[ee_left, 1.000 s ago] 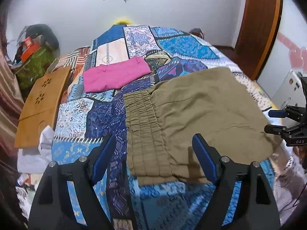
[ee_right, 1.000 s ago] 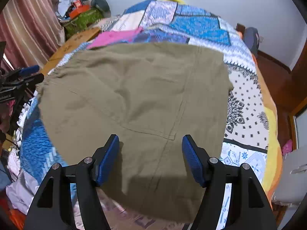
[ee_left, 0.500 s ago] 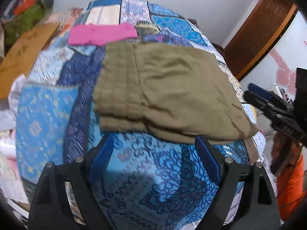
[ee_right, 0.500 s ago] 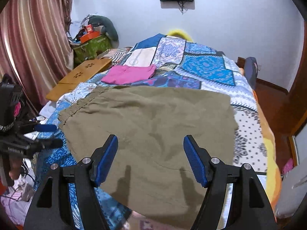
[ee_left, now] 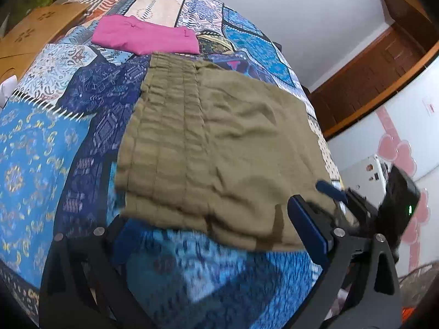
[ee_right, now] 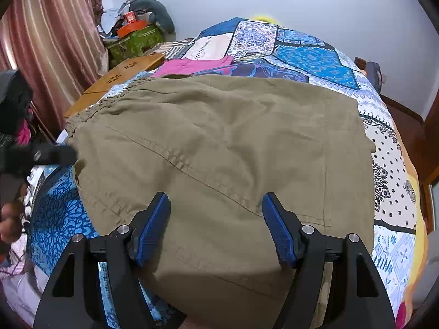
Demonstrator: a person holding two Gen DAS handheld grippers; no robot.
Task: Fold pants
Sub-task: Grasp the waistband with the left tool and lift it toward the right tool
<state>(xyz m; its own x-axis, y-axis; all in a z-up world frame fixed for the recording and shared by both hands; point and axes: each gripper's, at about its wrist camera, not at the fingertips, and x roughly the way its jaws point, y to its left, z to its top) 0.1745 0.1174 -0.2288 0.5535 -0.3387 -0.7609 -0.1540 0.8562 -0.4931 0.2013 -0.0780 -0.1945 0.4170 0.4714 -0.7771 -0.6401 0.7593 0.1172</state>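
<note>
We see the olive pants [ee_left: 219, 148] lying folded and fairly flat on the patchwork bedspread [ee_left: 41, 142], near the edge of the bed closest to us, their gathered elastic waistband [ee_left: 164, 137] on the left side in the left wrist view and the smoother cloth running off to the right. In the right wrist view the same pants [ee_right: 219, 150] fill most of the picture, with a stitched seam crossing them at a slant and the ruffled waistband [ee_right: 90, 112] at their left end. Our left gripper [ee_left: 216, 235] hangs over the near edge of the pants, its jaws having just been opening and now spread wide; the blue pads [ee_left: 307, 227] press on nothing, and only the hem and the bedspread lie between them. Our right gripper [ee_right: 216, 227] hovers above the near part of the pants with its jaws apart and its blue pads [ee_right: 153, 227] clear of the cloth, so it grips nothing. Beyond the pants, a folded pink garment [ee_left: 145, 37] lies on the bedspread, just past the waistband. A wooden lap table [ee_right: 118, 82] leans at the left side of the bed, with a striped curtain [ee_right: 55, 41] behind it and a white wall [ee_right: 301, 0] at the far end
</note>
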